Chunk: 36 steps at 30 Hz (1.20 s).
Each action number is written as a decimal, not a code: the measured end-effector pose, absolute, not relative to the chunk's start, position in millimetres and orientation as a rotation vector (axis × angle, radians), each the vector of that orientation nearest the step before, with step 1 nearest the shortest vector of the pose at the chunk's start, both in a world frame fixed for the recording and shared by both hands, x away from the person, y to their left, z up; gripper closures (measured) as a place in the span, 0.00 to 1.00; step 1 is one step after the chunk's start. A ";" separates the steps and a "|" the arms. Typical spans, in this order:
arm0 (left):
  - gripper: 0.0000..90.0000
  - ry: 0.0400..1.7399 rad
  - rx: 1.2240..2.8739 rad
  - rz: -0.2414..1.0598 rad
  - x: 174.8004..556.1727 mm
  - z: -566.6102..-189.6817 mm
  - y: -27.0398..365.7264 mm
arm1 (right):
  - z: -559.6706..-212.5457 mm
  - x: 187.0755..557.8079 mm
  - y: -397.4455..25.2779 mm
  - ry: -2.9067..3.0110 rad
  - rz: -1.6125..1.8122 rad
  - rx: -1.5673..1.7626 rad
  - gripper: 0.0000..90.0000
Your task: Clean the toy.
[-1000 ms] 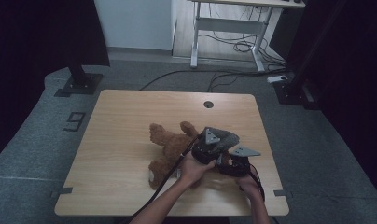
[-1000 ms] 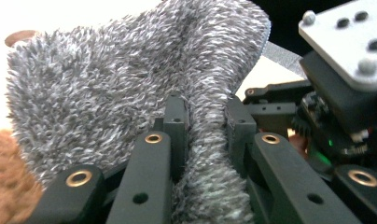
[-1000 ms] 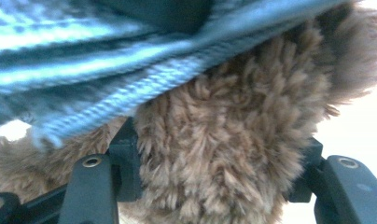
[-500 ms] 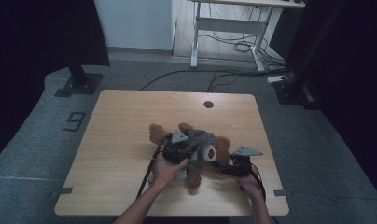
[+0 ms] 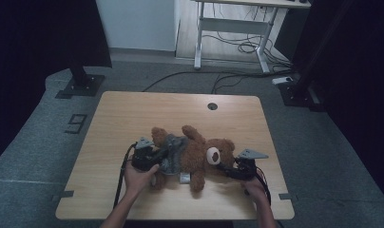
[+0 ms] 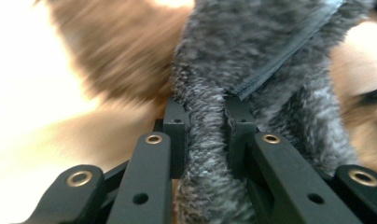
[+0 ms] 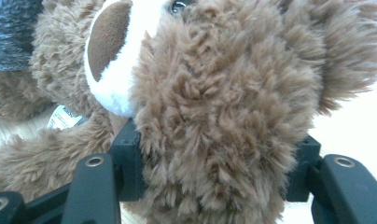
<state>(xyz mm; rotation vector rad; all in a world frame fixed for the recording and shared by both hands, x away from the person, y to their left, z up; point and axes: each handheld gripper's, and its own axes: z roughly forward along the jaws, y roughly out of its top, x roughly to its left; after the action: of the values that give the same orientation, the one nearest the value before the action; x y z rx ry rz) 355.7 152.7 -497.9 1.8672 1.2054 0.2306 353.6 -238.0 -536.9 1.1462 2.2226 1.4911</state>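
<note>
A brown teddy bear (image 5: 199, 152) is lying on its back near the wooden table (image 5: 133, 114)'s 6 o'clock edge; the left gripper (image 5: 154, 156) is pinching its grey knitted garment (image 6: 252, 60) between closed jaws; the right gripper (image 5: 225, 167), at the bear's 3 o'clock, is clamping its furry head (image 7: 214, 116).

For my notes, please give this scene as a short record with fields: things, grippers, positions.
toy: brown teddy bear lying on the wooden table
clothing: grey fuzzy garment on the bear's lower body
left gripper: shut on the grey garment
right gripper: jaws set around the bear's head, pressing into the fur
label: white tag beside the bear
</note>
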 end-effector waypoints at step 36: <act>0.84 0.856 2.034 0.211 378.2 -448.5 -53.4 | -536.8 350.4 -235.3 2.202 1.465 1.096 0.44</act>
<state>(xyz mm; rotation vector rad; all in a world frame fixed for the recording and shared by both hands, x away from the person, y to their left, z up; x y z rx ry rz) 378.2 -53.4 -448.5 2.0340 0.8555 0.2111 350.4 -235.3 -536.8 1.0957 2.2019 1.4649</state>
